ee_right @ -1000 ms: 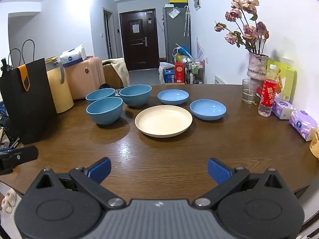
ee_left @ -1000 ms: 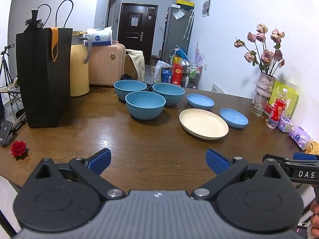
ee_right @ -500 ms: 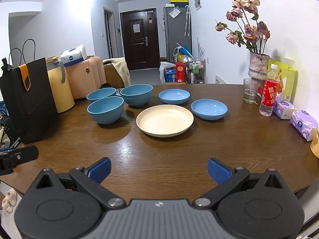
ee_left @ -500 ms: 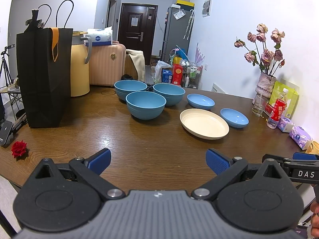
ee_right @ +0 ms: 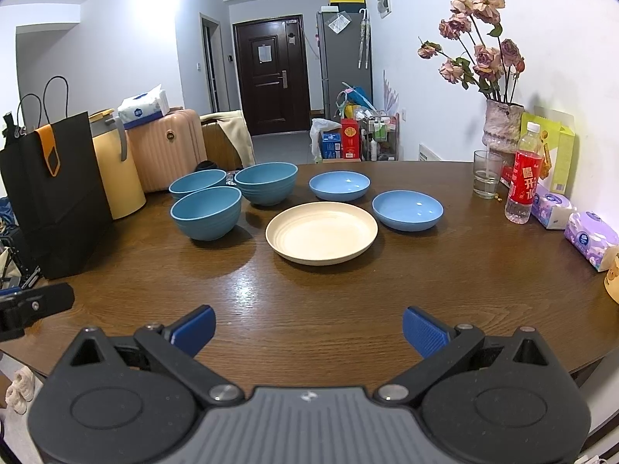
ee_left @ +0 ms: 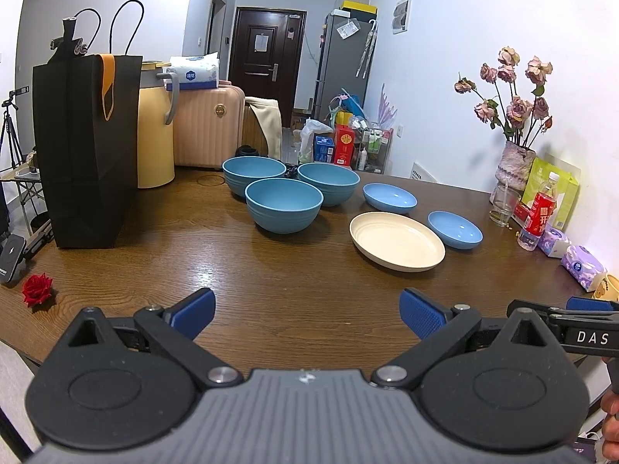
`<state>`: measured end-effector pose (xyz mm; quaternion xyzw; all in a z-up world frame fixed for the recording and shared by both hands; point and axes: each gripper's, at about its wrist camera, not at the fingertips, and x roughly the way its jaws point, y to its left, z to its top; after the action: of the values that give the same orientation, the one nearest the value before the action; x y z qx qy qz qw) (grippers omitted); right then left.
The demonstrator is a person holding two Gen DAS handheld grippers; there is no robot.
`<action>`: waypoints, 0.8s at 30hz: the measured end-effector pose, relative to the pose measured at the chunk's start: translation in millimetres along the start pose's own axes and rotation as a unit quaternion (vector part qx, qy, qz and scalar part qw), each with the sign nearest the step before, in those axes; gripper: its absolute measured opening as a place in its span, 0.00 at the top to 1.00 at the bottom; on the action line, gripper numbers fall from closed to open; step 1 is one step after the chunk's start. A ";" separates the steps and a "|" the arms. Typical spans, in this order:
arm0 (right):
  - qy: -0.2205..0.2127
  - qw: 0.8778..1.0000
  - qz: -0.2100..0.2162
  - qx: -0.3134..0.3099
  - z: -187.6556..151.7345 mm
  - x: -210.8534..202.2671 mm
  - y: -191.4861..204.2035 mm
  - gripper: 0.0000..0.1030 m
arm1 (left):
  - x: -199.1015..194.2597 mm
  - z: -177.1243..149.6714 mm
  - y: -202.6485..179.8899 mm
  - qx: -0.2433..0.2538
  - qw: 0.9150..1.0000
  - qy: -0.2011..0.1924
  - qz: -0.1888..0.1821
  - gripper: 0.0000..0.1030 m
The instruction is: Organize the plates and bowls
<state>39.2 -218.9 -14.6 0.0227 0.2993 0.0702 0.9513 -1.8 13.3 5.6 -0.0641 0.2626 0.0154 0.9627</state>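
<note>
barely any change from a second ago, just a slight creep toward the dishes, so nothing sorted yet. left gripper [ee_left: 305,309] spread wide and empty, right gripper [ee_right: 307,328] same, both low over the near edge of the wooden table [ee_right: 348,290]. straight ahead of the right one: cream plate [ee_right: 321,232], two shallow blue plates [ee_right: 407,209] [ee_right: 339,185] behind and right of it, three blue bowls [ee_right: 206,212] [ee_right: 266,182] [ee_right: 197,182] ahead-left, nothing stacked. probably nesting the bowls first. left view only: red rose [ee_left: 37,288] off to the left, plus the right tool's arm poking in at right. right view only: better look at the water glass [ee_right: 487,174] and red bottle [ee_right: 522,178] far right.
</note>
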 end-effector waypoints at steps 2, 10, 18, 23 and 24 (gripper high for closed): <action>0.001 1.000 0.001 0.001 -0.7 1.0 0.9 0.00 | 0.0 -0.2 -0.4 0.000 1.000 0.000 0.000 0.00; 0.001 1.000 0.002 0.002 -2.4 1.4 1.1 0.00 | -0.1 -0.5 -0.7 0.000 1.000 0.000 0.001 0.00; 0.002 1.000 0.003 0.003 -3.7 1.8 -0.2 0.00 | -0.1 -0.5 -0.6 0.000 1.000 -0.001 0.000 0.00; 0.005 1.000 0.002 0.005 -4.7 2.3 0.5 0.00 | 0.0 -0.5 -0.5 0.000 1.000 -0.001 0.001 0.00; 0.005 1.000 0.002 0.006 -4.5 2.2 0.2 0.00 | -0.3 -0.4 0.9 0.000 1.000 -0.001 0.001 0.00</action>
<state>38.4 -218.4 -19.5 0.0285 0.3044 0.0709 0.9495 -2.3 14.2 5.3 -0.0639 0.2621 0.0166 0.9628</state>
